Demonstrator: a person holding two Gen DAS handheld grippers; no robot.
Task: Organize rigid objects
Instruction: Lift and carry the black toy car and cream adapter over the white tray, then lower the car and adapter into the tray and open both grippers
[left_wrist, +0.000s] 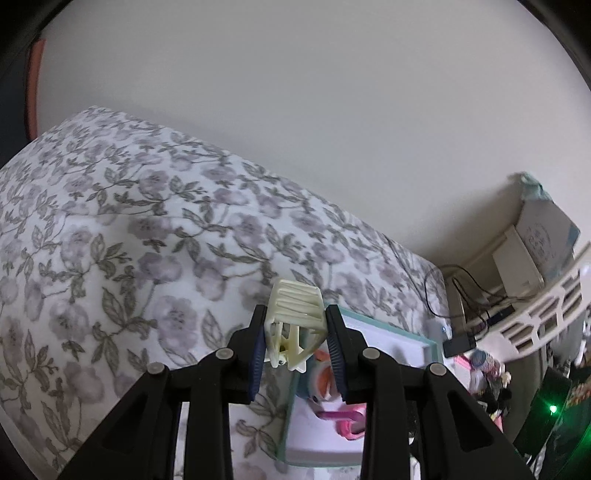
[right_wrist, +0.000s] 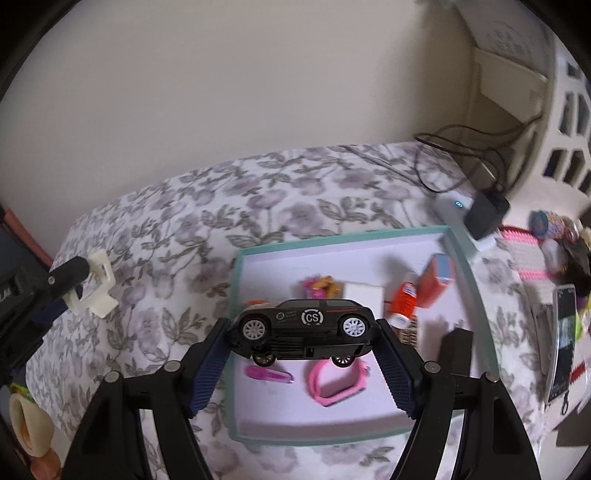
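Right wrist view gives you the whole layout: a floral bedspread with a teal-rimmed tray lying on it, already holding a pink band, an orange bottle, an orange box and other small bits. Your right gripper has its jaws closed on the ends of a black toy car, held on its side above the tray's near half. Your left gripper has its jaws clamped on a cream hair clip, held up above the bedspread just beside the tray's left rim.

The bed is your biggest risk: I judge it soft, so pressing on the tray could tip it and slide its contents together.

Next, the car. You hold it only by its two ends, so a twist could let it swing or slip out. Set down where it hangs, it would likely land on the pink band and roll on its wheels.

Smallest, the clip. It is springy and openwork, so the pads may bite on thin ribs only; squeeze harder and it could spring open or shoot out onto the bedspread.
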